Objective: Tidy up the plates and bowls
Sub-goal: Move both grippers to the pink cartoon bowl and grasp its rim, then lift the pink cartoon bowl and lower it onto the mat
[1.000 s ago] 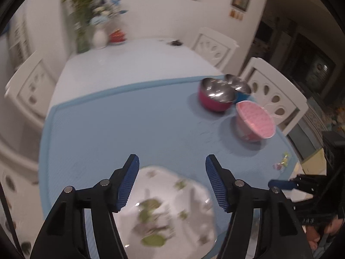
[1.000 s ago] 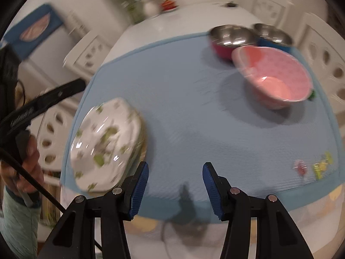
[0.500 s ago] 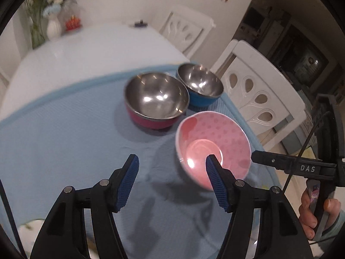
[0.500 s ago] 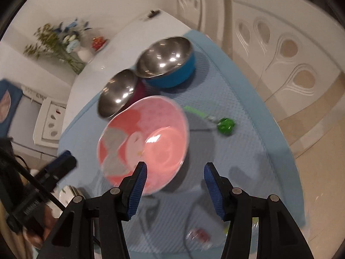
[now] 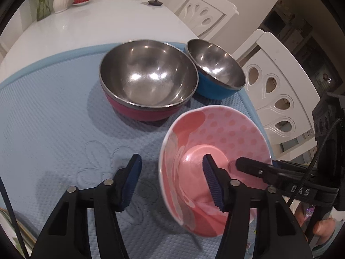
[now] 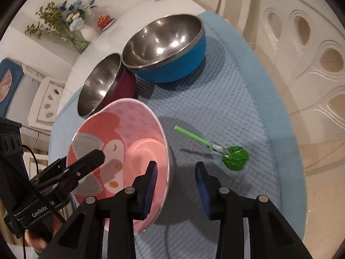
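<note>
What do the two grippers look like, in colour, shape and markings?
Both the left gripper and the right gripper have black angular frames with silver bolts and ribbed dark blue pads. One body reads "DAS", the other "GenRobot AI". Thin black cables run along them.

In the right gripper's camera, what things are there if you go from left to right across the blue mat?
Red steel bowl → pink bowl → blue steel bowl → green lollipop.
</note>
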Motion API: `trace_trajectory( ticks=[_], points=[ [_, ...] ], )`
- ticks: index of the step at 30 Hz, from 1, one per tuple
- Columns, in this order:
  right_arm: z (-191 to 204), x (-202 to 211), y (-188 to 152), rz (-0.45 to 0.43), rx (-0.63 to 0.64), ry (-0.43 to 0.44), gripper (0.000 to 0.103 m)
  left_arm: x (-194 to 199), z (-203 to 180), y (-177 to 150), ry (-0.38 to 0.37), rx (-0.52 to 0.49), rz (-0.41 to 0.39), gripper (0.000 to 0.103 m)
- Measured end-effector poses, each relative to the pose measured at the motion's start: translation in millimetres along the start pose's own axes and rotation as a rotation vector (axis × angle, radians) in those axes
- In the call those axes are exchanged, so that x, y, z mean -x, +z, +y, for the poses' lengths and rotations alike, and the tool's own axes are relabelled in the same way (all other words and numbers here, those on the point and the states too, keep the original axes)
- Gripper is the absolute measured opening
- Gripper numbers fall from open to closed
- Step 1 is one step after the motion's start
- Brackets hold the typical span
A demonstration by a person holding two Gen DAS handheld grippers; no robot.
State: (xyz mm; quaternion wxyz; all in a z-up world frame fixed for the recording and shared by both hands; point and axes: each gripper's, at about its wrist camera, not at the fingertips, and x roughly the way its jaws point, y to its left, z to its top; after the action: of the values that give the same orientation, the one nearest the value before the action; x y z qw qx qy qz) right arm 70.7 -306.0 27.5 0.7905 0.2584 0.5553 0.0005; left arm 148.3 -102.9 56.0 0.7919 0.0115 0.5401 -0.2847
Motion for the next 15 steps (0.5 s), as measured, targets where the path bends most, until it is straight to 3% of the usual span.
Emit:
trace_trajectory(
  ticks=[4,5,9,15],
  points=[
    [2.1,-8.0,-4.0,-0.005,0.034,0.001,0.018,-8.3,-5.1,-4.0,-0.007,0.007,0.006,0.016],
    [3.8,-8.6,-5.5,-0.005,0.04,0.007,0.013,-7.6,-6.7,-4.8,-0.006,0.006,-0.002,0.016],
    [10.9,-2.2,-11.6,-0.016,0.074,-0.02,0.013,7.9,-15.4,-8.0,-0.006,0.006,-0.043,0.016],
    [31.7,28.0,-25.0,-0.017,0.087,0.025,0.013,58.4,-23.5,-16.2,0.02,0.02,-0.125,0.016]
  ],
)
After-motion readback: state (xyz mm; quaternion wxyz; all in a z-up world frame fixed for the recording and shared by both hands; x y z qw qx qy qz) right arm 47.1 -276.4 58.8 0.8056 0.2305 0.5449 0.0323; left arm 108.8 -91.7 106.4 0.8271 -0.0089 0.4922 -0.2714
